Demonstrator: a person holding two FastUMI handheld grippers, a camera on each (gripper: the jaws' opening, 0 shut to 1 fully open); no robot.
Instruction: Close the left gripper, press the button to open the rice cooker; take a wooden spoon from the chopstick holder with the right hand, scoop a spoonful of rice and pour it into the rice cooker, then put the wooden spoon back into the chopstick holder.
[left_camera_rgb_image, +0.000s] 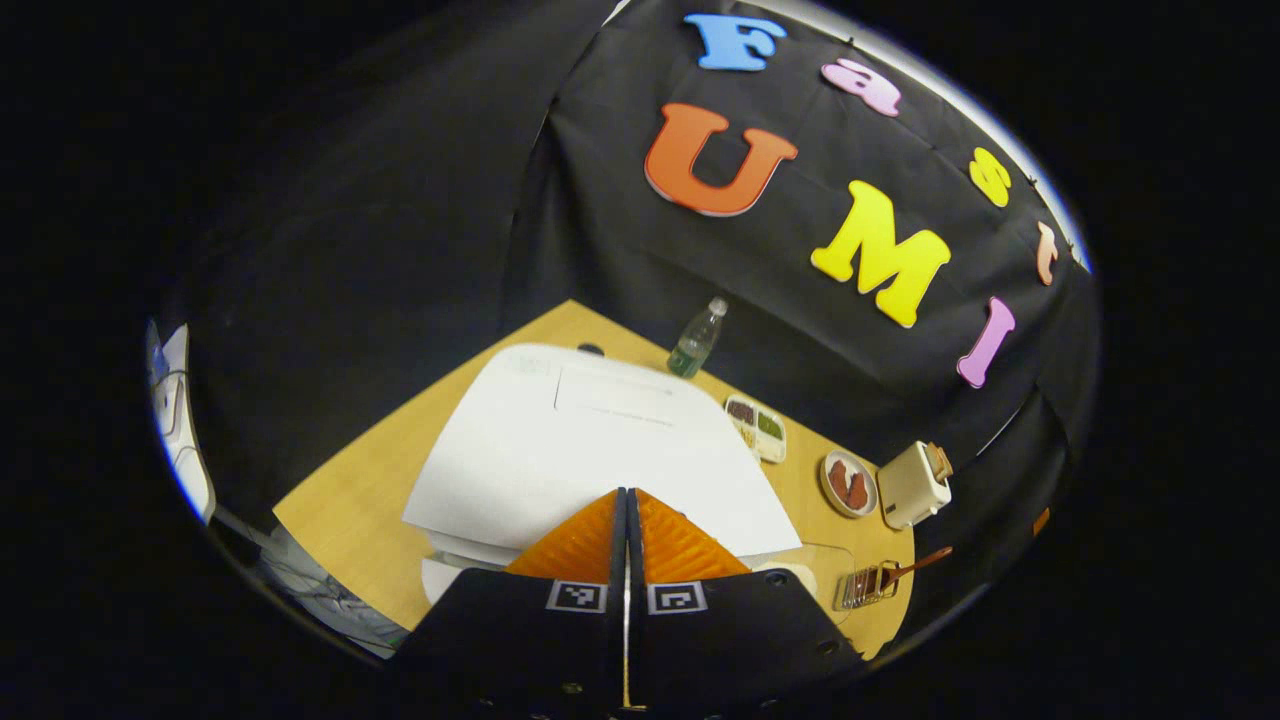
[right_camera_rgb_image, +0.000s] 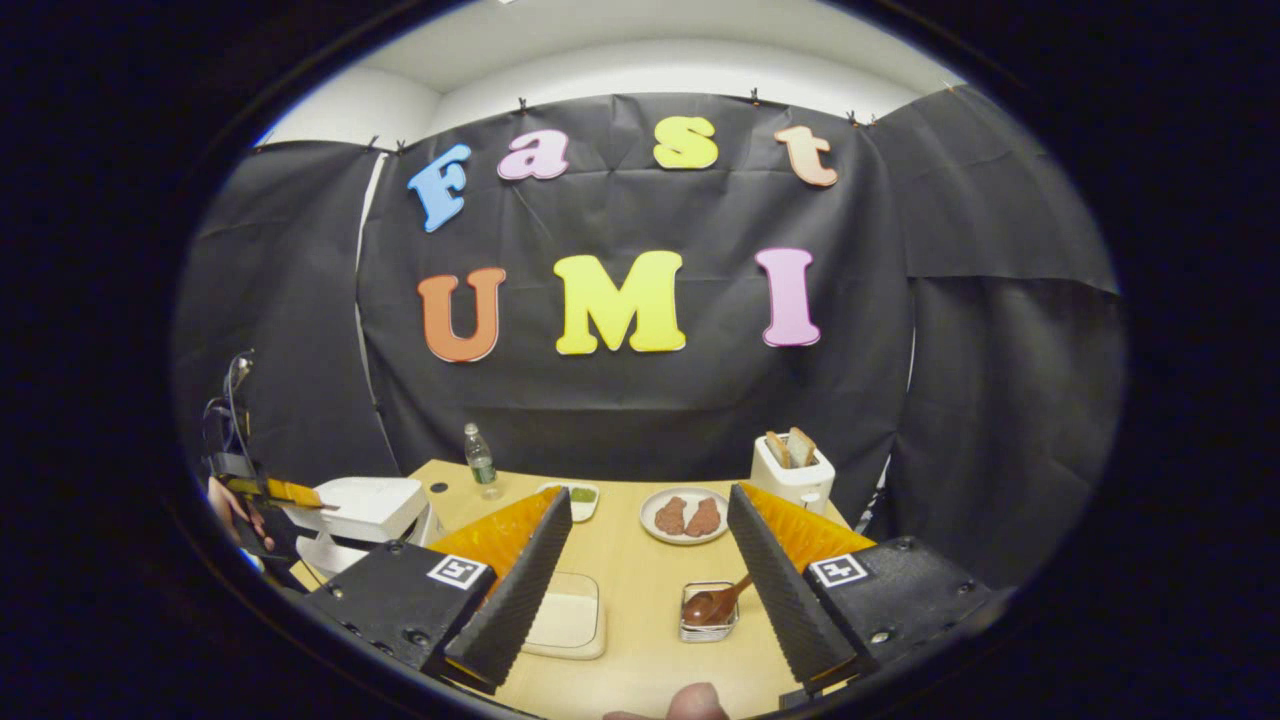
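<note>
Left gripper (left_camera_rgb_image: 627, 520) jaws closed, empty, over the shut rice cooker (left_camera_rgb_image: 590, 450); right gripper (right_camera_rgb_image: 640, 570) wide open, empty. Risk: I miss the unseen button and slide off.

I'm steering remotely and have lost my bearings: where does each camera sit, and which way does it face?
Left gripper view: rides the left gripper, fingers together, looking down on the white rice cooker, lid down.
Right gripper view: rides the right gripper, fingers apart, facing across the table toward the chopstick holder with the wooden spoon; a fingertip shows at the bottom edge.
Shared: rice cooker, water bottle, toaster, plate.
</note>
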